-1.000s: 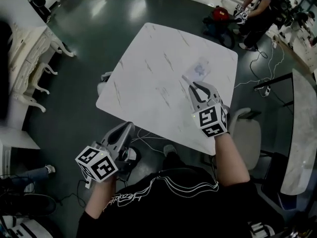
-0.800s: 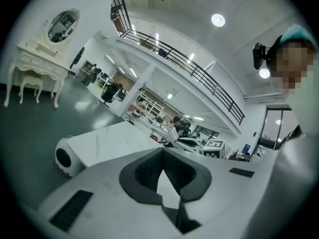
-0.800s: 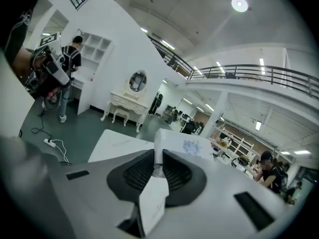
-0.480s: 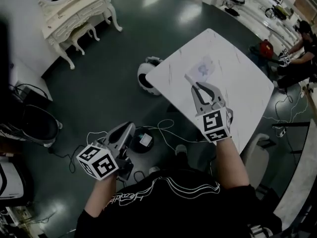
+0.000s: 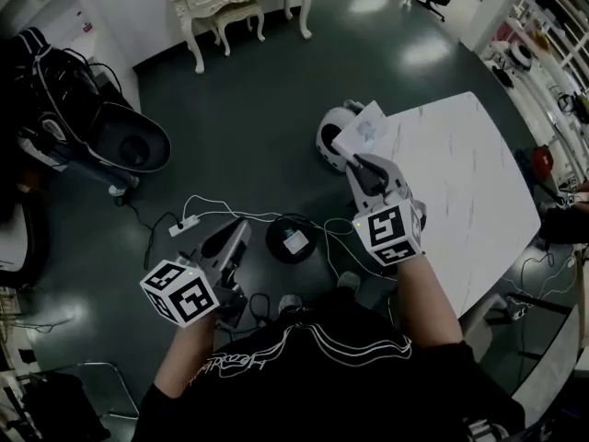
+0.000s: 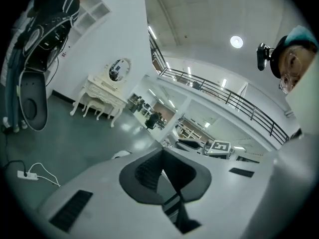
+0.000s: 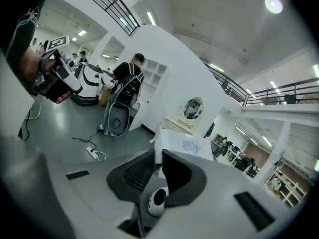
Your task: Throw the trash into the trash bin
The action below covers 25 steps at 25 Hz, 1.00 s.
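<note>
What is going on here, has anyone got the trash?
A person holds a gripper in each hand. The right gripper has its jaws shut on a flat white sheet with bluish print, held out over the dark floor by the marble table corner. The left gripper is shut and empty. On the floor sit a white round container near the sheet and a black round one nearer the person; which is the bin I cannot tell.
</note>
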Tool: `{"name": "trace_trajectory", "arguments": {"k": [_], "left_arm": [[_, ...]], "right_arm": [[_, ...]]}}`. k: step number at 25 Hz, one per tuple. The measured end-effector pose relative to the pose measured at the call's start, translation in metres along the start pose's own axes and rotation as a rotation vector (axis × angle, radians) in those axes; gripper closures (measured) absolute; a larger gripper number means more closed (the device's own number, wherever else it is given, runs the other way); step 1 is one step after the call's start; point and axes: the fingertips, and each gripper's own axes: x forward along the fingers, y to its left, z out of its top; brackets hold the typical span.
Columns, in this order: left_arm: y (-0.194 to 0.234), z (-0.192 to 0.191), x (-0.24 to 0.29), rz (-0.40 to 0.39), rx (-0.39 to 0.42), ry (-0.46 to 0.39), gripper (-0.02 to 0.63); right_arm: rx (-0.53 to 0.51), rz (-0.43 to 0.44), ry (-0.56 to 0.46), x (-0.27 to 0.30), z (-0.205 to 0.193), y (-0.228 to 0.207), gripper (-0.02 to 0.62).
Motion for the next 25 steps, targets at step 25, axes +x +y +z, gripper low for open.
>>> {"name": "trace_trajectory", "arguments": {"k": [25], "left_arm": [[0.128, -0.116, 0.031, 0.238, -0.336, 0.136, 0.601]], "right_arm": [[0.088, 0.554, 0.271, 0.135, -0.166, 0.198, 0.520]]}}
